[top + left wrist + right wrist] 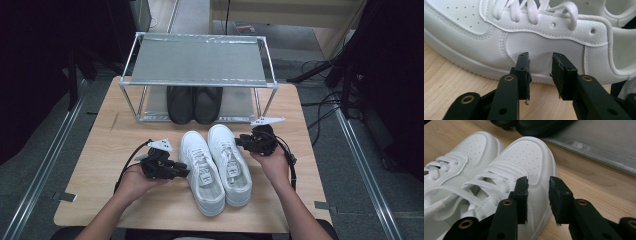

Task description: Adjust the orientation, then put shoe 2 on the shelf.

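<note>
Side by side, smooth perforated white leather sneakers [216,165] rest on woodgrain.

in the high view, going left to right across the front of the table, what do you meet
left gripper → left white sneaker → right white sneaker → right gripper

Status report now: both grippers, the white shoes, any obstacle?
Left gripper open at left white shoe. Right gripper open at right white shoe. Black shoes occupy rack's lower shelf.
</note>
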Demonstrator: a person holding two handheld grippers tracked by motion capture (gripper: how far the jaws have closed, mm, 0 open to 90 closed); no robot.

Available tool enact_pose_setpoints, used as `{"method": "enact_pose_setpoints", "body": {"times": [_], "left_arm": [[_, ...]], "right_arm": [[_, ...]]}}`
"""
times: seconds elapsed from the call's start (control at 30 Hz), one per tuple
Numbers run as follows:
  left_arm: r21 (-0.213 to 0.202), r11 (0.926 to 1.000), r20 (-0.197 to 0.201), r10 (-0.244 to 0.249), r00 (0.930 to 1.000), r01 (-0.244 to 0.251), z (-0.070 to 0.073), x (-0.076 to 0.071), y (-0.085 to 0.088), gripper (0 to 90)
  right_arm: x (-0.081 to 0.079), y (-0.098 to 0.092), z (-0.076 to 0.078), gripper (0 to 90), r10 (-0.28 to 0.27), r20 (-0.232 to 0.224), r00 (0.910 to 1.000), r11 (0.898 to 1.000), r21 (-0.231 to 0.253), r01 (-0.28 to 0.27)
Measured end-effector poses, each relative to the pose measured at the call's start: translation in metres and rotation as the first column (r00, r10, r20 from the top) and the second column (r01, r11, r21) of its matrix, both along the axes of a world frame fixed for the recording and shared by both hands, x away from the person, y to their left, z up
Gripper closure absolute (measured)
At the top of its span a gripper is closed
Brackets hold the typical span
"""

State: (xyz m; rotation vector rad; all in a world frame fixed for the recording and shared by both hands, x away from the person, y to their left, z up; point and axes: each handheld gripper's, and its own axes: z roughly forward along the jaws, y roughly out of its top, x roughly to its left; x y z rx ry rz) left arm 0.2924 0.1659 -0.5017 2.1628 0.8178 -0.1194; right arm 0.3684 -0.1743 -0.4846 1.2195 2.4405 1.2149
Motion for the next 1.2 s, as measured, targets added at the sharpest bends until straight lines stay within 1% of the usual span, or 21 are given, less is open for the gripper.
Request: {"method": "enact_pose_setpoints", "body": {"times": [0.1,0.17,0.2,0.27,0.33,0.4,0.47,0.57,0.63,0.77,0.8,0.87,0.93,1.07,1.17,1.2], "left_arm": [[0.002,1.0000,0.011,0.004,0.9999,-0.004,0.003,-0.002,0.004,63.0],[-0.008,0.9998,0.027,0.018,0.9995,-0.017,0.005,-0.003,0.008,58.7],[-0.012,0.9996,0.036,0.027,0.9990,-0.027,0.007,-0.003,0.010,57.2],[-0.011,0.9992,0.049,0.039,0.9980,-0.039,0.009,-0.004,0.014,54.1],[-0.010,0.9984,0.046,0.056,0.9974,-0.056,0.010,-0.003,0.019,51.9],[-0.007,0.9975,0.044,0.071,0.9965,-0.071,0.011,-0.002,0.023,50.0],[-0.016,0.9964,0.042,0.083,0.9956,-0.083,0.012,-0.001,0.026,48.8],[-0.012,0.9954,0.046,0.096,0.9943,-0.096,0.012,0.000,0.029,47.6],[-0.002,0.9952,0.052,0.098,0.9939,-0.098,0.012,0.001,0.030,46.2],[0.000,0.9942,0.066,0.107,0.9920,-0.108,0.011,0.002,0.032,43.3],[-0.005,0.9938,0.068,0.111,0.9915,-0.111,0.011,0.002,0.033,43.0],[-0.006,0.9931,0.074,0.117,0.9903,-0.117,0.011,0.002,0.034,42.6],[-0.008,0.9928,0.079,0.119,0.9897,-0.119,0.012,0.002,0.035,42.0],[-0.009,0.9921,0.083,0.125,0.9887,-0.125,0.012,0.004,0.038,40.6],[-0.008,0.9907,0.086,0.136,0.9869,-0.136,0.013,0.005,0.040,40.2],[-0.009,0.9907,0.086,0.136,0.9869,-0.136,0.013,0.006,0.040,40.0]], "right_arm": [[-0.002,0.000,0.001,66.9,0.005,0.008,1.0000,1.000,0.007,-0.005],[-0.004,0.000,0.002,64.4,0.008,0.015,0.9999,1.000,0.015,-0.008],[-0.005,-0.001,0.003,63.1,0.016,0.017,0.9997,0.999,0.028,-0.016],[-0.007,-0.001,0.003,61.3,0.017,0.018,0.9997,0.999,0.039,-0.017],[-0.010,-0.002,0.004,59.4,0.022,0.029,0.9993,0.999,0.048,-0.023],[-0.013,-0.002,0.004,57.0,0.027,0.043,0.9987,0.998,0.047,-0.029],[-0.014,-0.003,0.005,56.3,0.027,0.041,0.9988,0.999,0.045,-0.028],[-0.015,-0.003,0.005,55.4,0.024,0.039,0.9990,0.998,0.048,-0.026],[-0.015,-0.003,0.006,54.8,0.027,0.044,0.9987,0.998,0.047,-0.029],[-0.016,-0.003,0.006,54.2,0.026,0.044,0.9987,0.999,0.046,-0.028],[-0.016,-0.003,0.007,54.2,0.028,0.044,0.9986,0.998,0.046,-0.030],[-0.016,-0.003,0.007,54.4,0.031,0.043,0.9986,0.998,0.050,-0.033],[-0.018,-0.004,0.010,54.6,0.028,0.038,0.9989,0.997,0.065,-0.030],[-0.024,-0.003,0.016,54.5,0.038,0.058,0.9976,0.996,0.077,-0.042],[-0.029,-0.003,0.019,54.4,0.039,0.053,0.9979,0.995,0.087,-0.043],[-0.030,-0.002,0.020,54.3,0.047,0.058,0.9972,0.995,0.088,-0.052]]}}
